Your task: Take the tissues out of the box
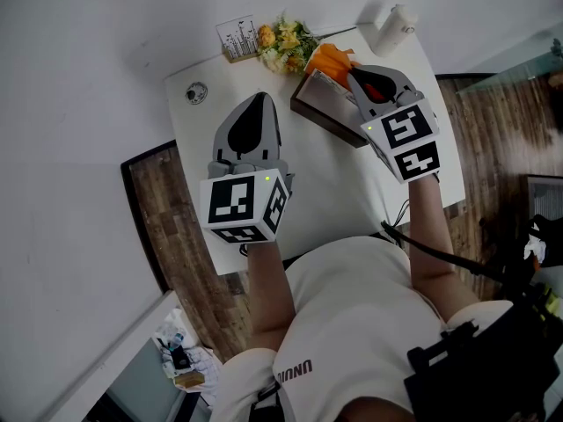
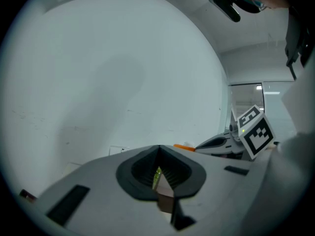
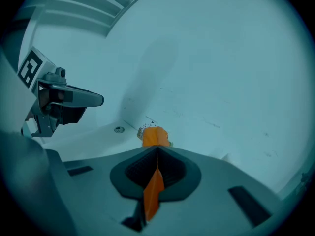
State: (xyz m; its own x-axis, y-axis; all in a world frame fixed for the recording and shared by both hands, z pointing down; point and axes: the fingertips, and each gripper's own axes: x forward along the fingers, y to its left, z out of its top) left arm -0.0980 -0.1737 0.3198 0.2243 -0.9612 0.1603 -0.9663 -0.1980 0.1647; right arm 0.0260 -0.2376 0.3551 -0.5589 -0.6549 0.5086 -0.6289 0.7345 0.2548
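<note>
- Left claw [image 1: 258, 104]: jaws together, nothing seen held. It hangs over the bare table [image 1: 334, 183], tips pointing away from the person.
- Box [image 1: 321, 111]: ahead and to the right of the left claw, apart from it. Directly under the right claw's tips. Its long axis runs slantwise, from near the left claw's tips away to the right.
- Tissue [image 1: 327, 60]: orange, bunched at the far end of the box, just beyond the right claw's tips. In the right gripper view a strip of it runs back down the seam between the jaws.
- Right claw [image 1: 356, 76]: clamped on the tissue, over the box's far end, well to the right of the left claw.
- Cannot tell whether the tissue's tail is free of the box opening.
- Judgement: the pull goes up and away from the box, along the tissue's length. The right claw has the hold; the left is the free one, nearest the box's near end, should the box need steadying.
</note>
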